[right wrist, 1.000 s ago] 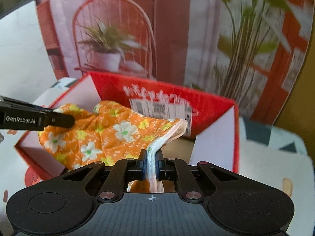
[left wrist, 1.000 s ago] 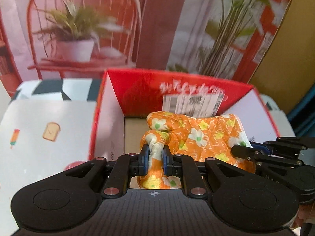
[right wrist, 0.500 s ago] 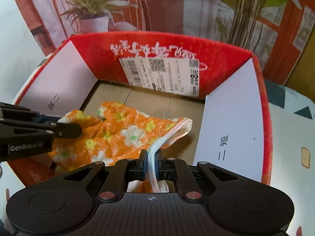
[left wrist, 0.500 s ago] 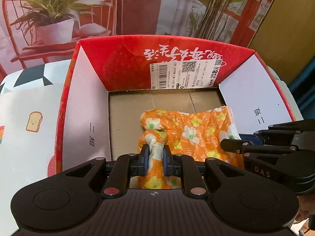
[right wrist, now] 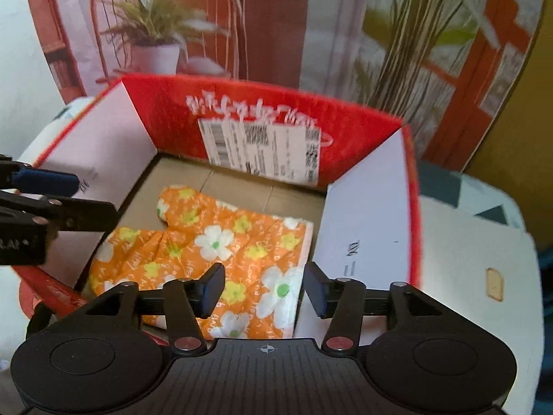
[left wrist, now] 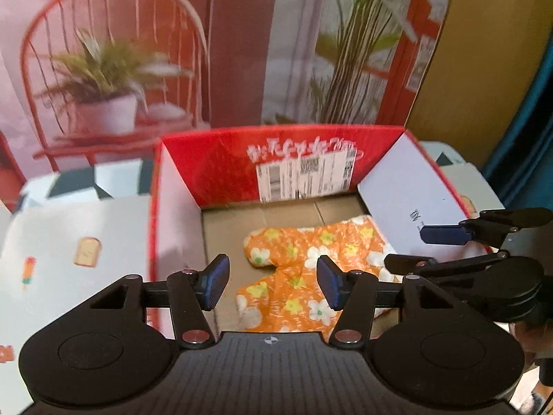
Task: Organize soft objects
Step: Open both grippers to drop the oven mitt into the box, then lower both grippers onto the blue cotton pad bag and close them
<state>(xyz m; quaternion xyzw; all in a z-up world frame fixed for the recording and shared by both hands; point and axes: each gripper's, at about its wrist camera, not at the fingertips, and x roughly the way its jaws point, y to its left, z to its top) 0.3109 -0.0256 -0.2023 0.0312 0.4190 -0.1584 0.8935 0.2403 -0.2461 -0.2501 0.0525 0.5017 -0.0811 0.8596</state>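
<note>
An orange oven mitt with white and yellow flowers (left wrist: 304, 269) lies flat on the cardboard floor of an open red box (left wrist: 214, 169); it also shows in the right wrist view (right wrist: 214, 245), inside the same box (right wrist: 166, 117). My left gripper (left wrist: 271, 285) is open and empty, above the mitt's near left part. My right gripper (right wrist: 264, 290) is open and empty, above the mitt's near right part. Each gripper shows at the edge of the other's view, the right one (left wrist: 428, 247) and the left one (right wrist: 93, 197).
The box has white side flaps (left wrist: 411, 186) and a shipping label (left wrist: 307, 176) on its red back wall. It stands on a white patterned tabletop (left wrist: 69, 238). A backdrop printed with a chair and plants (left wrist: 138, 62) stands behind.
Both grippers opened and let go of the mitt, which now lies flat in the box. Both grippers pulled back and up from it.
</note>
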